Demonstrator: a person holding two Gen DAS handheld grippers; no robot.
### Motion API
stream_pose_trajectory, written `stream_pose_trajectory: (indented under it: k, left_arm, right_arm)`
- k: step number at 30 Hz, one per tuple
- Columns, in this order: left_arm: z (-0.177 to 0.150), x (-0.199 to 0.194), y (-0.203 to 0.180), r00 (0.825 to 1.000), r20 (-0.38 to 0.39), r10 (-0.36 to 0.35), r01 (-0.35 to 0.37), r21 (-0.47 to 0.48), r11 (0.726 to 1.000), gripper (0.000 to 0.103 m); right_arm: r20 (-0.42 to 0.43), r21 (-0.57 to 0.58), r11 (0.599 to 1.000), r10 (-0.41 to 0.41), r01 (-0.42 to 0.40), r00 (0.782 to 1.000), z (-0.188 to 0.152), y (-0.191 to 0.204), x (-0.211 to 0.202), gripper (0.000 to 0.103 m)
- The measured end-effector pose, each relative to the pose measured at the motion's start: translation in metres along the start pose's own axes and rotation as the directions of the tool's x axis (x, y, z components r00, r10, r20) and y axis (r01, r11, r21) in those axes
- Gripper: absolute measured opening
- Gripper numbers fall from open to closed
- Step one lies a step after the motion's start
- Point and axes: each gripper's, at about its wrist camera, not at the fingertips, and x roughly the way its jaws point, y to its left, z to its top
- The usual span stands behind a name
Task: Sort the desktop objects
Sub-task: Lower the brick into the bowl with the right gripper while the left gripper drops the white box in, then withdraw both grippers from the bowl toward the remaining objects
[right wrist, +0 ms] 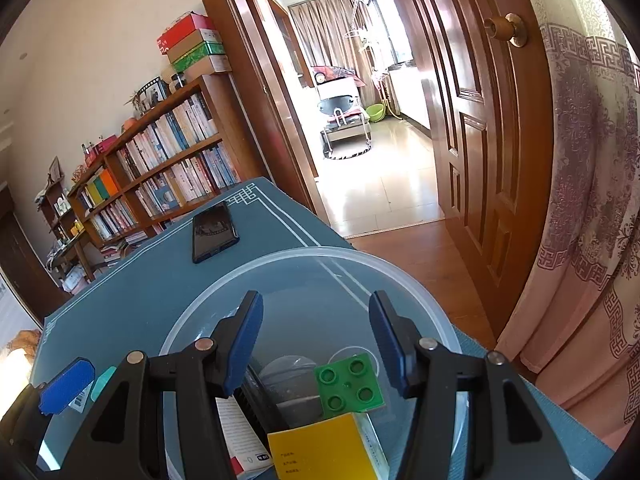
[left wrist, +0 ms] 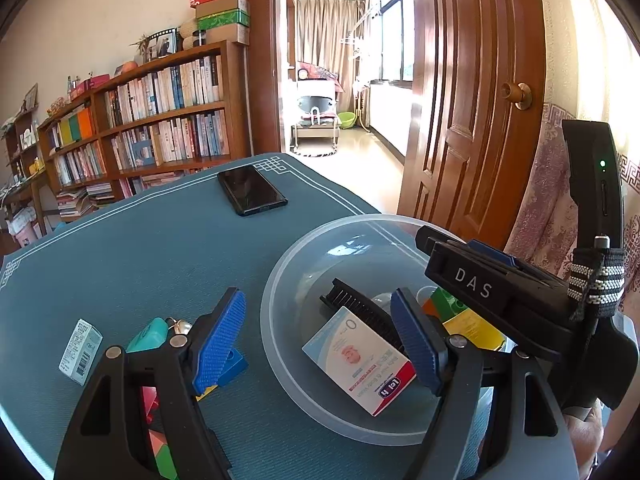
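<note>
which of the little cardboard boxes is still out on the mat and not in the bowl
The small pale box at the mat's left, beside the teal item. The pink-and-white box and yellow box lie inside the clear bowl.

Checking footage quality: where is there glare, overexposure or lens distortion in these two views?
Left wrist view: window blown out, door bowed by the fisheye. Right wrist view: hallway floor glaring white, curtain curved at the edge; the bowl stays sharp.
</note>
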Motion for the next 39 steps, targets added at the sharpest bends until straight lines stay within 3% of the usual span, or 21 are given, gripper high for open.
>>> stream_pose_trajectory:
  k: [16,29,39]
  left_arm:
    - [-0.001,-0.002,0.007,0.998,-0.010,0.054,-0.054,-0.010,0.998,0.079]
    - [-0.003,0.001,0.032,0.995,-0.031,0.092,-0.095,-0.091,0.991,0.079]
    - [-0.018,0.007,0.069,0.967,-0.068,0.246,-0.253,-0.120,0.960,0.079]
  right_arm:
    - [0.007,-0.019,1.000,0.008,-0.008,1.000,-0.002,0.008,-0.001,0.064]
    - [0.010,-0.050,0.999,0.012,-0.011,1.000,-0.008,0.018,-0.002,0.064]
    - [-0.023,-0.083,0.996,0.044,-0.046,0.999,-0.020,0.035,0.000,0.064]
